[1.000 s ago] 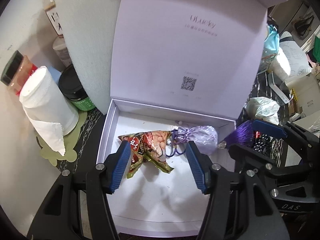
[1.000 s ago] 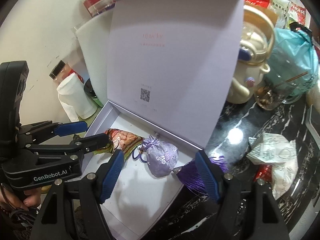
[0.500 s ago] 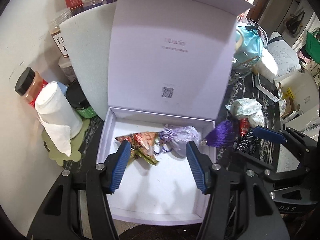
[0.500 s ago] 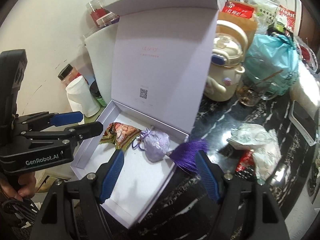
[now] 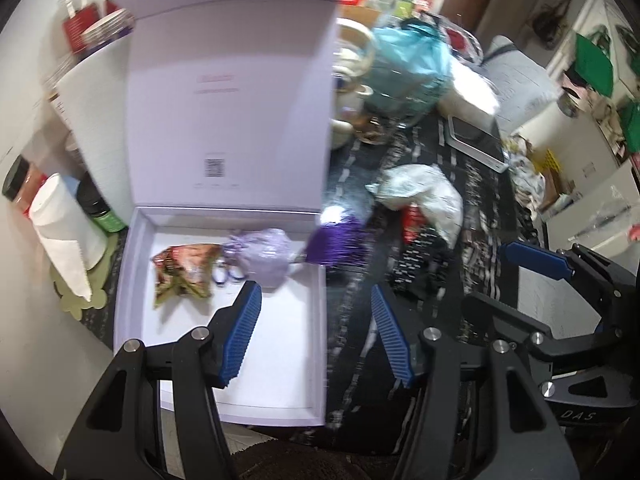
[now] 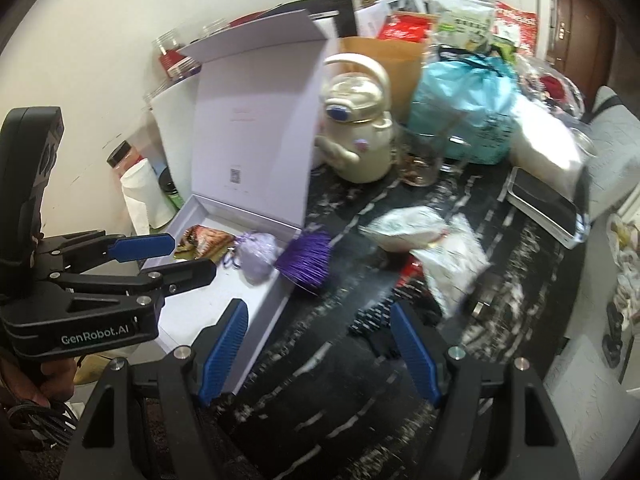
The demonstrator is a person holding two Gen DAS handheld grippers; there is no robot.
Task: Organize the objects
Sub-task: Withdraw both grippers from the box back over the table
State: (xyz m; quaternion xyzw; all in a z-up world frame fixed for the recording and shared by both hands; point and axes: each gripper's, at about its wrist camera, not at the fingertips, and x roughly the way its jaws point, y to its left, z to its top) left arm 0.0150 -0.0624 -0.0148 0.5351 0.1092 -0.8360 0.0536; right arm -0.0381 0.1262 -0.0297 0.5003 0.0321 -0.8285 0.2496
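Both grippers pulled back rightward, jaws apart, empty; lilac sachet [image 5: 265,249] soft, light: pinch gathered neck, tassel [image 5: 335,242] overhanging gift box [image 5: 320,320].

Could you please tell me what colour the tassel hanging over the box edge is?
Deep purple tassel, clearest in the right wrist view.

"GenRobot.AI" on left gripper [image 6: 164,256], "DAS" on right gripper [image 5: 508,276]

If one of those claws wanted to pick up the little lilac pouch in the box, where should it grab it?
Probably at the gathered neck of the lilac pouch, where the drawstring cinches it narrow, coming from above since the box walls block a sideways approach. The round body looks soft and wide. Its purple tassel hangs over the box edge, so lift gently. Both the left gripper and right gripper are open and empty.
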